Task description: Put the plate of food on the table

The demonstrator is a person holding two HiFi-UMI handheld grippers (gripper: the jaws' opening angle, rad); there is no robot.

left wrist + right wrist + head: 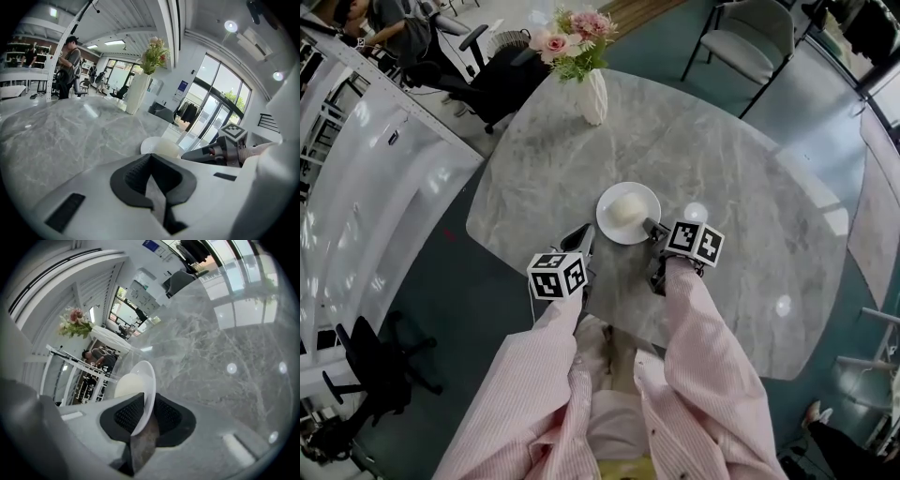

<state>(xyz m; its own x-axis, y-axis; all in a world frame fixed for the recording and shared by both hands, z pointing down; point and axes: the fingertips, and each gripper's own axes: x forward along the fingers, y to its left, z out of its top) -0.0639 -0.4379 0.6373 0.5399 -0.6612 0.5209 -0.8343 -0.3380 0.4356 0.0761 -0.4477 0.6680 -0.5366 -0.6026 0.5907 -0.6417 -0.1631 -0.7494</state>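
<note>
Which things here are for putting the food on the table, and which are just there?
For the job: plate, food, table, right gripper with the plate's rim between its jaws.
Just there: vase of flowers, grey chair, left gripper.

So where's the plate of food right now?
Head view: plate rests on the marble table near its front edge, rim between the jaws of the right claw.

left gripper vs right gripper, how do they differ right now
The left gripper has its fingers together with nothing between them; the right gripper has its fingers apart with the plate's rim between them. The left gripper sits beside the plate; the right gripper reaches over its edge. Both are held low at the table.
</note>
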